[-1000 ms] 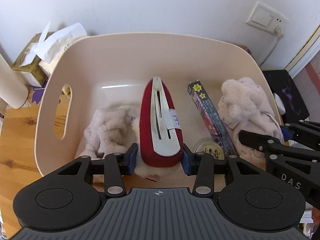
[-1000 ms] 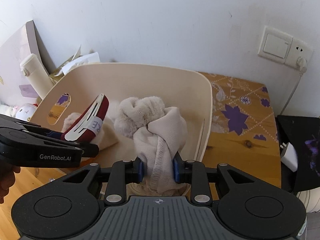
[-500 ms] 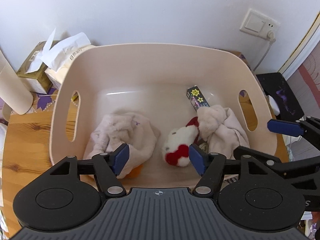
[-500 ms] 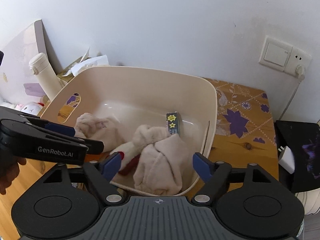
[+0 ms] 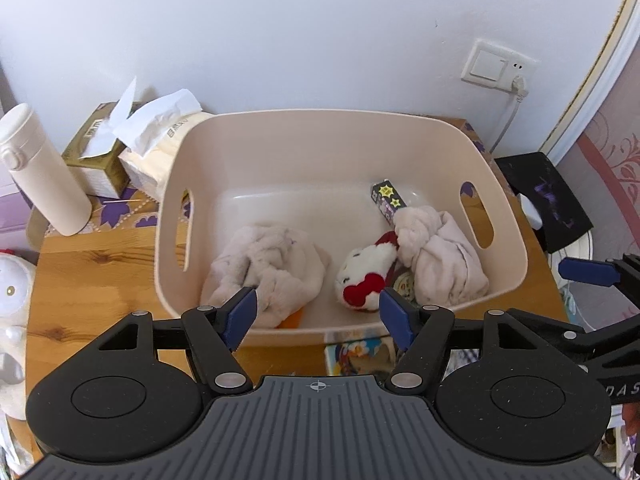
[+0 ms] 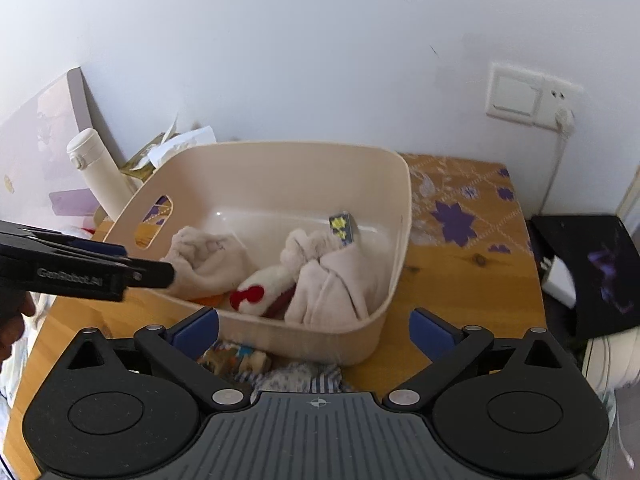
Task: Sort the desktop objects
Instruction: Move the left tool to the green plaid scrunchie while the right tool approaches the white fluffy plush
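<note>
Wooden desk point(image 6: 460, 276) by white wall. Plush slippers point(image 5: 440, 256) sit in beige bin point(image 5: 332, 132). My left gripper point(image 5: 318, 308) wide, empty; right gripper point(image 6: 314, 326) opening, empty. Risk: fingers clipping bin's near rim, shoving it.

Back wall point(image 5: 320, 32): plain white, matt, evenly lit by soft daylight; a few faint scuff marks in the right wrist view. Wall plate point(image 6: 520, 94) with one switch and one socket sits on the right; a white plug point(image 5: 519, 85) is in the socket and its cable point(image 5: 505, 120) hangs down behind the worktop. Worktop point(image 5: 92, 280): wooden, knots in the grain, rear part covered by a pattern of purple flowers point(image 6: 454, 218). A board point(image 6: 44, 136) leans against the wall at the left. At the far right, pale moulded trim point(image 5: 592, 68) borders pinkish patterned wallpaper point(image 5: 612, 148).
</note>
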{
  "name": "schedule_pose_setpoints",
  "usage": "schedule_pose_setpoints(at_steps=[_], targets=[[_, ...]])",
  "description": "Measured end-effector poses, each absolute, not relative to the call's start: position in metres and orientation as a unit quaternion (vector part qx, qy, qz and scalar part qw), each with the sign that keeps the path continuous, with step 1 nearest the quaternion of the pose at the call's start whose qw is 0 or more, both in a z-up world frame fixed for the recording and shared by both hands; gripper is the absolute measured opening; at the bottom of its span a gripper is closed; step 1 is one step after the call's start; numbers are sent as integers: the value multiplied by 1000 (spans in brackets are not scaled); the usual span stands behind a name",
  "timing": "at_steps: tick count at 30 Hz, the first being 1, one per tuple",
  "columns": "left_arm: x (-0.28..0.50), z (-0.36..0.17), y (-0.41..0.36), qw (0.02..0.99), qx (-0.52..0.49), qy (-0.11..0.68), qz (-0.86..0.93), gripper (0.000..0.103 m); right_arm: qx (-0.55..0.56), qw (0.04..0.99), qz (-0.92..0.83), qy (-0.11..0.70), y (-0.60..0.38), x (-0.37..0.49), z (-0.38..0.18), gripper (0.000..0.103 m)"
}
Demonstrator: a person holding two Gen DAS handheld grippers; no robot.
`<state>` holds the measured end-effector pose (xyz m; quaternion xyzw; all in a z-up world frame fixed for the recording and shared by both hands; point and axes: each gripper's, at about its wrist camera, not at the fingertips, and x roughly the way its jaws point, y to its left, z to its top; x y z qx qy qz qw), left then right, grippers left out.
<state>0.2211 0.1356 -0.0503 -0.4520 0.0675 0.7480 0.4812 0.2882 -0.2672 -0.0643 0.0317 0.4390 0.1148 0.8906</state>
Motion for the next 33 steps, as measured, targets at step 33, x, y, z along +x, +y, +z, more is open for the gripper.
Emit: schedule_pose_setpoints(at_steps=[33], targets=[[242, -136, 28, 424, -539, 96, 722, 70, 27, 854, 122, 506, -242, 190, -115, 103]])
